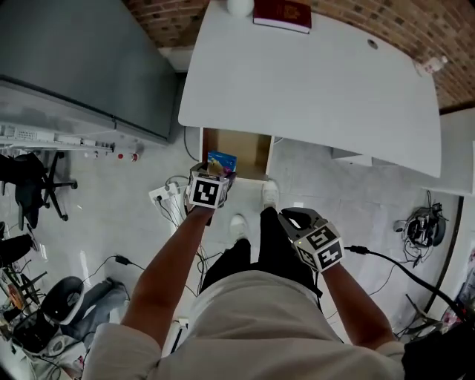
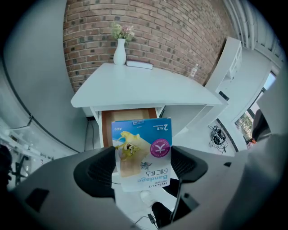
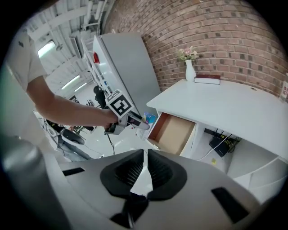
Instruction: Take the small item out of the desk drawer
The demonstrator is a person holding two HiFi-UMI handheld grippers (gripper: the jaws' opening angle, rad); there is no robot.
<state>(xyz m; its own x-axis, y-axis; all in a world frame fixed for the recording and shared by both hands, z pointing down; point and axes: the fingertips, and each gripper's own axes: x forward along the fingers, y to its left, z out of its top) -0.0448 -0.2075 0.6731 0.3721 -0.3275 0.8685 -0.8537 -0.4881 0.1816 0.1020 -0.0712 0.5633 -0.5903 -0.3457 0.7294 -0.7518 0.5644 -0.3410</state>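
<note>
A small blue-and-white bandage packet is clamped between the pads of my left gripper. In the head view the packet hangs in front of the open wooden drawer of the white desk, and the left gripper is just below the drawer's front. The drawer's brown inside looks bare. My right gripper is held lower and to the right, by the person's legs. Its jaws stand almost together with nothing between them.
A white vase and a dark red book stand at the desk's back edge. A grey cabinet is to the left. A power strip and cables lie on the floor near the drawer, and more cables lie on the right.
</note>
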